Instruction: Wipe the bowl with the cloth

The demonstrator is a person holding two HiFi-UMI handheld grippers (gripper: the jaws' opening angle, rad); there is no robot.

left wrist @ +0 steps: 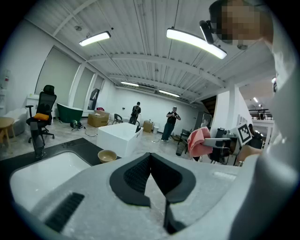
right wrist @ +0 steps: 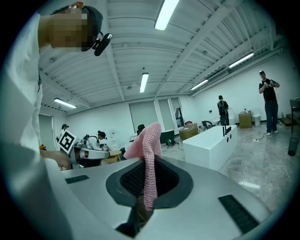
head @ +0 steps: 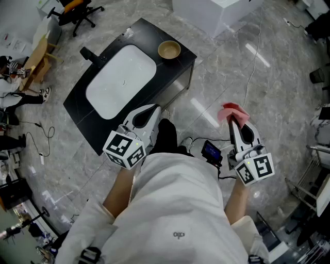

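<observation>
A tan bowl (head: pixel 169 50) stands on the far right corner of the black sink counter (head: pixel 82 116); it also shows in the left gripper view as the bowl (left wrist: pixel 107 155). My right gripper (head: pixel 231 116) is shut on a pink cloth (head: pixel 233 110), held in the air over the floor to the right of the counter. The cloth (right wrist: pixel 146 154) hangs from between the jaws in the right gripper view, and the cloth (left wrist: pixel 198 142) appears at right in the left gripper view. My left gripper (head: pixel 154 107) is shut and empty at the counter's near edge.
A white basin (head: pixel 119 80) is sunk in the counter with a black tap (head: pixel 93 55) at its left. A white block (head: pixel 214 13) stands beyond. Cables and a small screen device (head: pixel 211 151) lie on the marble floor near my feet. Office chair (head: pixel 77 13) at far left.
</observation>
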